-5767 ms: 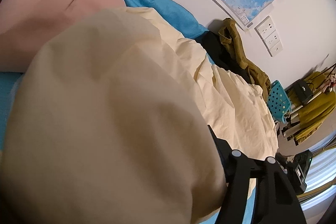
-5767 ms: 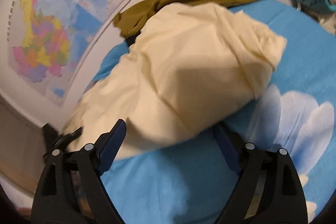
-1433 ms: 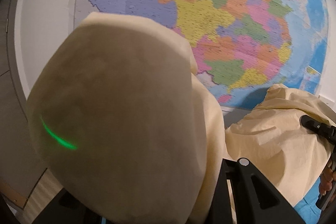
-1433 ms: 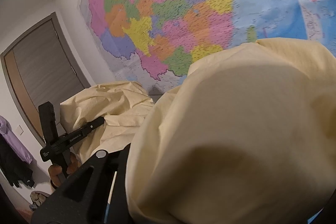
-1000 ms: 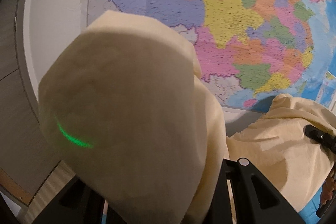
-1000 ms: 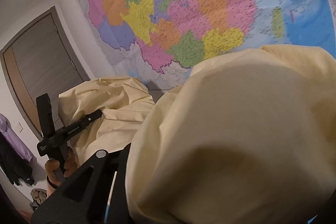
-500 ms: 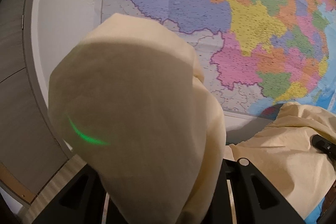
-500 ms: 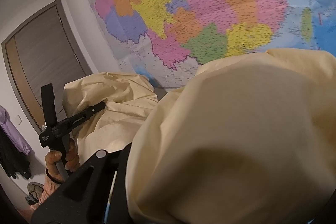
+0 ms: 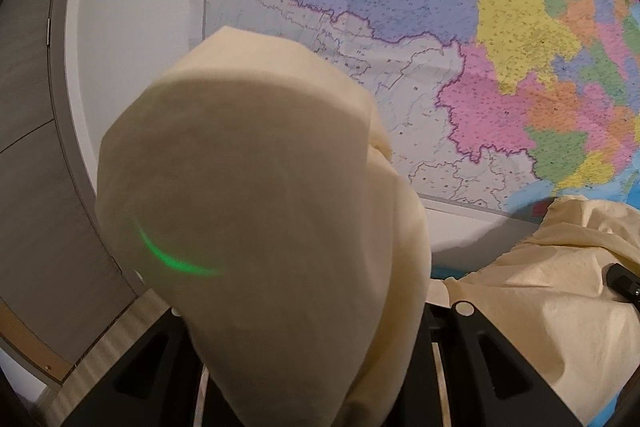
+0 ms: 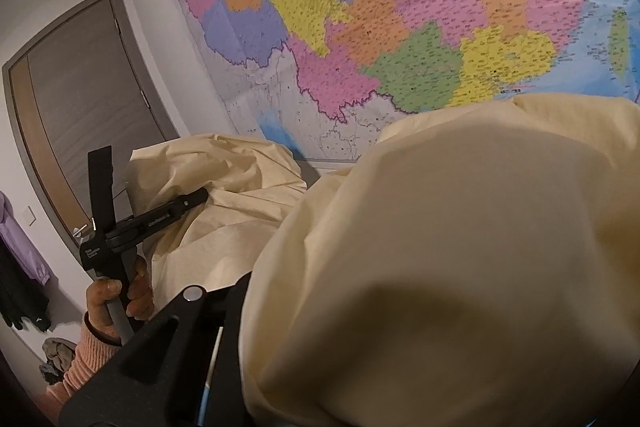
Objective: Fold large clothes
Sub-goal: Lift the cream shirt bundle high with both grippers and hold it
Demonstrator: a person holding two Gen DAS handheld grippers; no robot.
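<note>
A large cream garment (image 9: 256, 211) hangs lifted in front of a wall map, stretched between both grippers. In the left wrist view it drapes over the fingers and hides them; only the black frame (image 9: 492, 367) shows below. The same cloth (image 10: 460, 267) covers the right gripper's fingers in the right wrist view. There the left gripper (image 10: 192, 199) appears at left, its tip buried in a fold, held by a hand (image 10: 120, 295) in a pink sleeve. The right gripper (image 9: 622, 281) peeks from the cloth at the left view's right edge. Both are shut on the garment.
A big coloured map (image 10: 400, 27) fills the wall close ahead. A grey door (image 10: 80, 115) stands to the left, with dark and purple clothes (image 10: 16, 267) hanging beside it. A strip of blue bedding (image 9: 624, 399) shows at bottom right.
Both grippers have carried the cream garment leftwards along the wall and slightly lower; the map has slid right in both views. Both grips are unchanged.
</note>
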